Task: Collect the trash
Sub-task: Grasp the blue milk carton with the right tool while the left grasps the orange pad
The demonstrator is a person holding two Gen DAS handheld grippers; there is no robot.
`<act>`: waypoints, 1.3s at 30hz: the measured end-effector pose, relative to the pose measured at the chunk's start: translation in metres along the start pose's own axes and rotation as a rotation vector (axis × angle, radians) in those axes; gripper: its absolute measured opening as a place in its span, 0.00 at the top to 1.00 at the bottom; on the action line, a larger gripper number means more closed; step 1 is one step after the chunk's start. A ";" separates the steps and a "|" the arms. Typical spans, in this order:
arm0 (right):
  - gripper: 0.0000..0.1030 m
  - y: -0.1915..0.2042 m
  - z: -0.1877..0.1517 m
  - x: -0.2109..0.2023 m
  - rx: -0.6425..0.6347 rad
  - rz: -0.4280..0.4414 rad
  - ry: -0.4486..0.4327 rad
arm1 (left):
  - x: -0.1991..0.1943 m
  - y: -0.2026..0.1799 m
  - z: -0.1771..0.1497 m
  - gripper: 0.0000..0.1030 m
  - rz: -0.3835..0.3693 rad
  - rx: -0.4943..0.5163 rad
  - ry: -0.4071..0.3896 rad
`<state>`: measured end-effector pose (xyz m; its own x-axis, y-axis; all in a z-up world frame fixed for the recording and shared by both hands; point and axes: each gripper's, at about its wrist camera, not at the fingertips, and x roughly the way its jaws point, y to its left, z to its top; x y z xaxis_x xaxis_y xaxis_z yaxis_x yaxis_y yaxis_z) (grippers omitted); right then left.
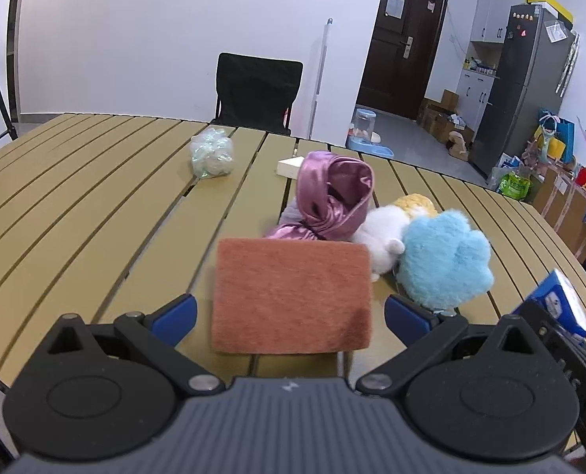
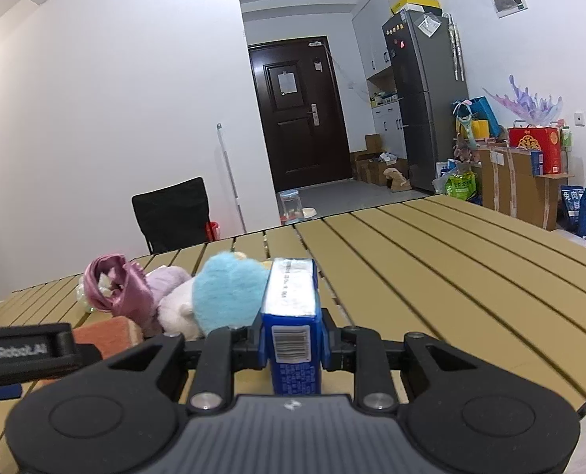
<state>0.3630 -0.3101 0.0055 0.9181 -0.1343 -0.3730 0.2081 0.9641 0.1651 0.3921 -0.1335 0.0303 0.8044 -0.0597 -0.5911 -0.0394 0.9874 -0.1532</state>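
Observation:
My right gripper point(image 2: 291, 341) is shut on a blue drink carton point(image 2: 291, 308), held upright just above the table; the same carton point(image 1: 557, 300) shows at the right edge of the left wrist view. My left gripper point(image 1: 291, 316) stands open low over the table, and an orange-brown scouring pad point(image 1: 293, 296) lies flat between its blue fingertips point(image 1: 174, 316) without either pad pressing it. A crumpled clear plastic bag point(image 1: 212, 158) sits farther back on the left. A small white box point(image 1: 289, 166) lies behind the purple cloth.
A purple satin cloth point(image 1: 332, 197), a white plush point(image 1: 384, 233), a yellow plush point(image 1: 415, 203) and a blue plush paw point(image 1: 443, 260) are heaped mid-table. The slatted tan table point(image 1: 76, 197) has a black chair point(image 1: 257, 91) at its far edge. Boxes and bags crowd the right wall.

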 end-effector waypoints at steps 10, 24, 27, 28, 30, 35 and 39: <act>0.78 -0.020 0.005 -0.004 0.006 -0.021 -0.006 | 0.013 -0.022 -0.005 0.00 0.093 0.021 -0.038; 0.78 -0.033 0.004 -0.004 0.002 -0.037 0.003 | 0.020 -0.037 -0.012 0.00 0.212 0.050 -0.072; 0.78 -0.033 0.003 -0.003 0.001 -0.038 0.008 | 0.026 -0.035 -0.012 0.00 0.215 0.047 -0.051; 0.78 -0.033 0.003 -0.003 0.001 -0.039 0.008 | 0.028 -0.035 -0.012 0.00 0.213 0.045 -0.042; 0.78 -0.034 0.003 -0.003 0.003 -0.039 0.007 | 0.033 -0.034 -0.011 0.00 0.211 0.040 -0.030; 0.78 -0.032 0.004 -0.002 0.002 -0.036 0.008 | 0.036 -0.030 -0.011 0.00 0.202 0.043 -0.025; 0.78 -0.035 0.003 -0.002 0.004 -0.033 0.012 | 0.039 -0.023 -0.010 0.02 0.187 0.030 -0.009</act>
<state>0.3551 -0.3440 0.0037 0.9067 -0.1630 -0.3891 0.2392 0.9584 0.1559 0.4190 -0.1601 0.0030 0.7902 0.1269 -0.5996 -0.1712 0.9851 -0.0171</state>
